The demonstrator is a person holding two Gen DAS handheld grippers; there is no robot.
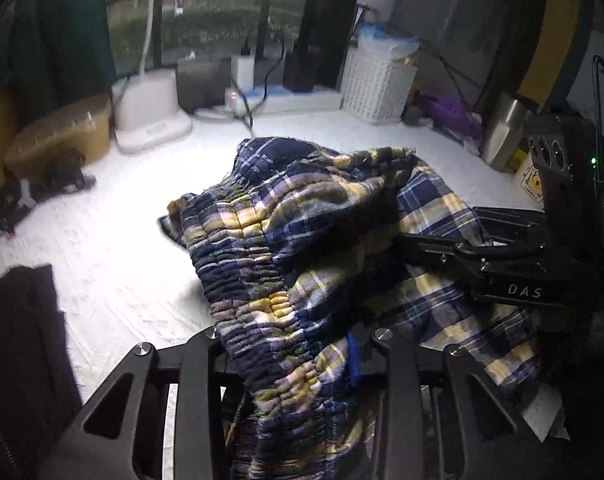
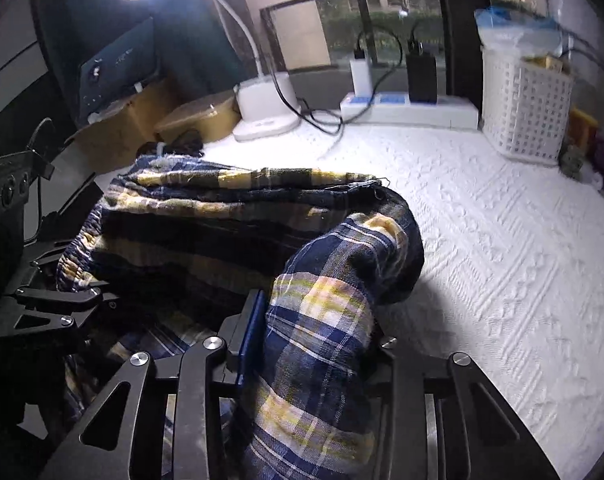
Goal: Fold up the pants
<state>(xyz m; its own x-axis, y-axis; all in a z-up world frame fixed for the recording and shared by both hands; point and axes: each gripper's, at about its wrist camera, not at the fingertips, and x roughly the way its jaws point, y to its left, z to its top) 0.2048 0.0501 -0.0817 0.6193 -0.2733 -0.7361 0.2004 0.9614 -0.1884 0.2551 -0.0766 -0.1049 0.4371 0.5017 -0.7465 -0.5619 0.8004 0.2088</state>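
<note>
slippage is the main risk: the plaid pants [image 1: 302, 216] are bunched thick at the gathered waistband, so a shallow pinch could be lost on one side if the cloth is lifted or pulled, and the fold would go crooked. layers could also be caught unevenly, since several folds are heaped together. snagging is possible too: cables [image 2: 322, 116] and the lamp base [image 2: 264, 108] sit beyond the pants, toward the window, and could be dragged if the cloth is swung that way.

left gripper [image 1: 294, 344]: jaws drawn in partway, pinching the waistband bunch; cloth is seen between the pads. right gripper [image 2: 314, 328]: likewise narrowed and clamped on a roll of plaid fabric, tho the far pad is prob. hidden by cloth. the pants lie heaped on the white textured cover [image 2: 502, 240], near side of the lamp base, w/ both grippers at the near edge.
</note>
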